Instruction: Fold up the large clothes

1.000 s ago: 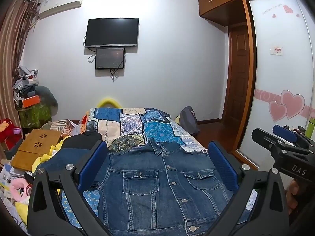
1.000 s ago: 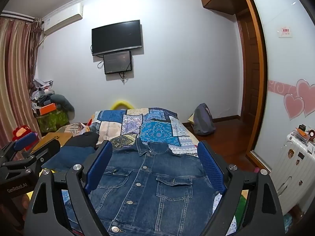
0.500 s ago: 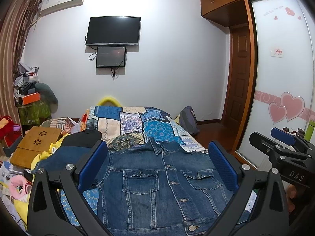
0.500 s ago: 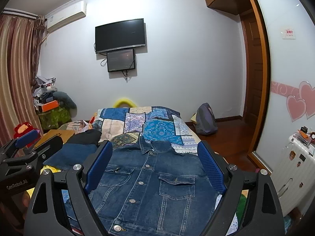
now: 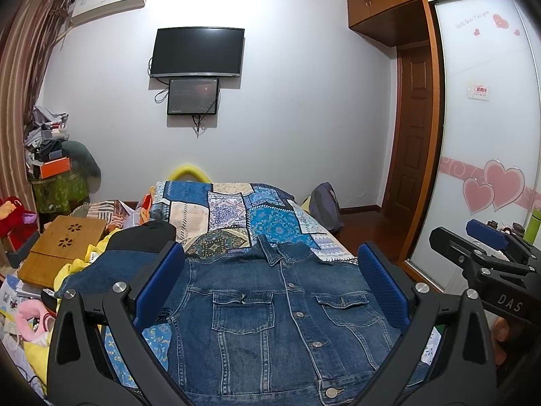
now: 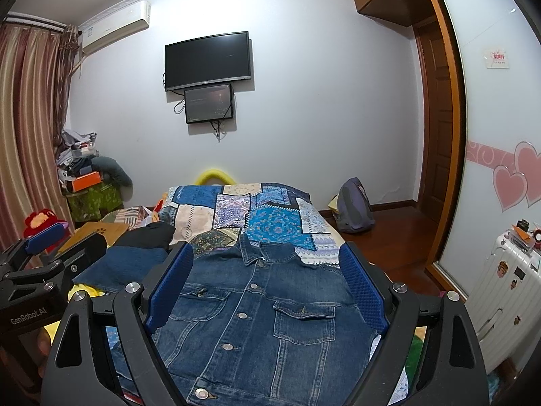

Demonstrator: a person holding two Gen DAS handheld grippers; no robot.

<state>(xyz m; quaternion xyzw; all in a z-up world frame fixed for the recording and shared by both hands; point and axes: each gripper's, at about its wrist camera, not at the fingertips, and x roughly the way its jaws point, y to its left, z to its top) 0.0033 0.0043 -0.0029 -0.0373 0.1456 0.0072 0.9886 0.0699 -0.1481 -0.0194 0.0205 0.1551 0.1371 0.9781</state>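
On the patchwork-quilted bed [image 5: 233,209], a buttoned blue denim jacket [image 5: 284,318] lies flat.
I hold left tongs [image 5: 270,284] and right tongs [image 6: 267,282] gaping wide above it, gripping nothing.

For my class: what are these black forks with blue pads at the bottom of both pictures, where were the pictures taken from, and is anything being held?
No robot here: a person holds a two-fingered claw in each hand, with a camera on each looking along its fingers. One picture is from the left claw, the other from the right claw. Both are open and hold nothing. Below them a denim jacket lies buttoned, front up, on a patchwork bedspread. In the left picture the right claw shows at the edge, and the reverse.
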